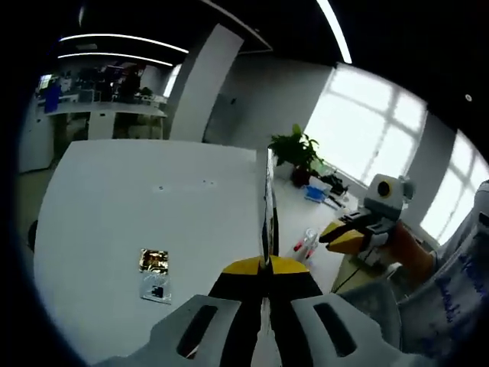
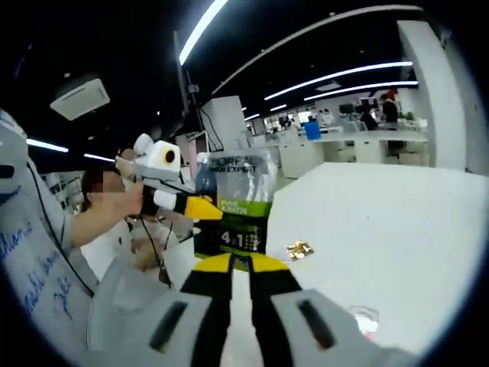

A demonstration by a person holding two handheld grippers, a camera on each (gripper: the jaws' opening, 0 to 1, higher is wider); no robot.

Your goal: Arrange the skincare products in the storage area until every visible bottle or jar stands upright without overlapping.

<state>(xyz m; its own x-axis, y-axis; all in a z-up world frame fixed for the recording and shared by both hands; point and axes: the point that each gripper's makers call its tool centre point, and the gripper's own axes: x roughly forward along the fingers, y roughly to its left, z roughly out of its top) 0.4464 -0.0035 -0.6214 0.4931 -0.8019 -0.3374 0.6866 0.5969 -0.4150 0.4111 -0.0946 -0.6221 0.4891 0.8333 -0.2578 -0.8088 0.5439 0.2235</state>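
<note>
Right tongs (image 2: pixel 240 258) clamped on clear pouch (image 2: pixel 235 200) bottom edge | left tongs (image 1: pixel 266 269) together, holding nothing | pouch looks light, soft, slippery; I grip its stiffer seam | surface (image 2: pixel 382 222) near

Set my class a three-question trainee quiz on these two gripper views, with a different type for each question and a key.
1. True or false: the left gripper has its jaws shut on the edge of the pack.
2. Which of these lies on the white table? A: a gold sachet. B: a mug. C: a laptop.
3. Fill in: in the left gripper view, a potted ___ stands near the window.

Key
1. True. The pack sits edge-on between the shut jaws.
2. A.
3. plant.
</note>
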